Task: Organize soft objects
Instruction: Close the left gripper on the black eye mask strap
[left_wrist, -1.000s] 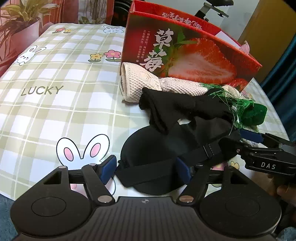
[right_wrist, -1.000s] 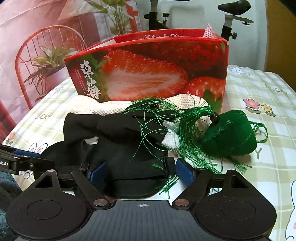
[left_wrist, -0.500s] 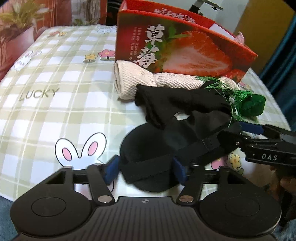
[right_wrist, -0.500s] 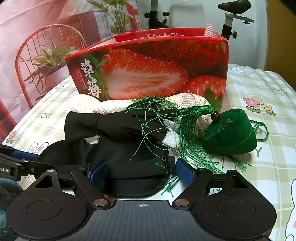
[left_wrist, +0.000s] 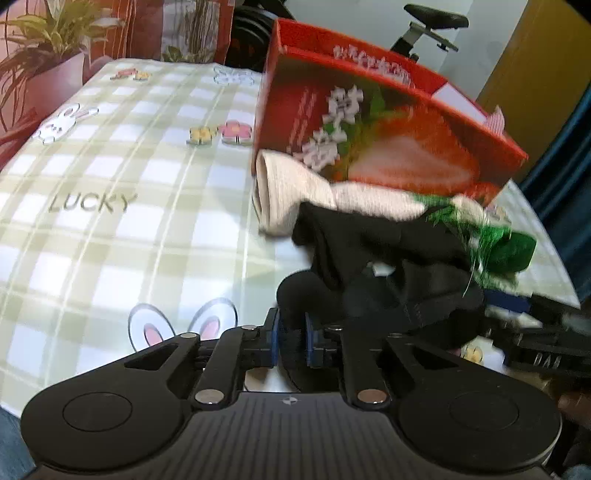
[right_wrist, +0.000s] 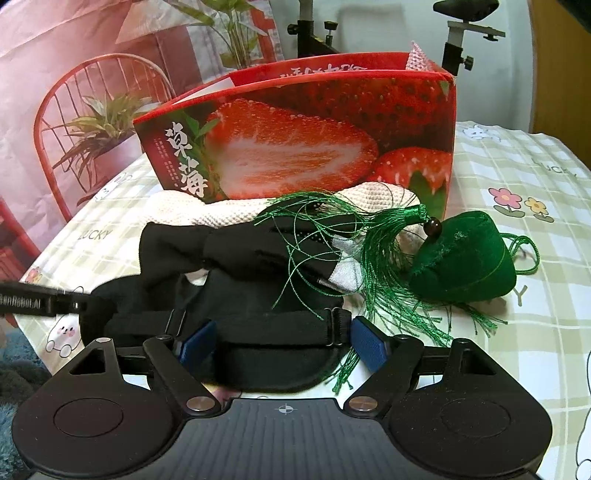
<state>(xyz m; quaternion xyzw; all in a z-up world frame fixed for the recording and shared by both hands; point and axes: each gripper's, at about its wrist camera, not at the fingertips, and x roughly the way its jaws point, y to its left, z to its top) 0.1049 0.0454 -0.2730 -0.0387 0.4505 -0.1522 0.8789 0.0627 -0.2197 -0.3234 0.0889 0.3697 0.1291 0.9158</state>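
Note:
A black eye mask (left_wrist: 306, 295) with an elastic strap lies at the near edge of the table. My left gripper (left_wrist: 291, 341) has its jaws closing, and the blue pads pinch the mask's left rim. My right gripper (right_wrist: 284, 339) stands open, its fingers on either side of the mask's (right_wrist: 273, 365) other end without pressing it. Behind the mask lie a black cloth (right_wrist: 221, 247), a cream knitted cloth (right_wrist: 236, 214) and a green tasselled pouch (right_wrist: 465, 258). A red strawberry box (right_wrist: 295, 147) stands open-topped behind them.
The table wears a green checked cloth with rabbits and flowers (left_wrist: 110, 206), bare to the left of the pile. A potted plant (left_wrist: 44, 48) and a red wire chair (right_wrist: 99, 107) stand beyond the table's far side. An exercise bike (right_wrist: 465, 22) is behind the box.
The left gripper's jaws have come together on the eye mask's rim, bunching it, and the left view has shifted a little and blurred. The right gripper has stayed put and open.

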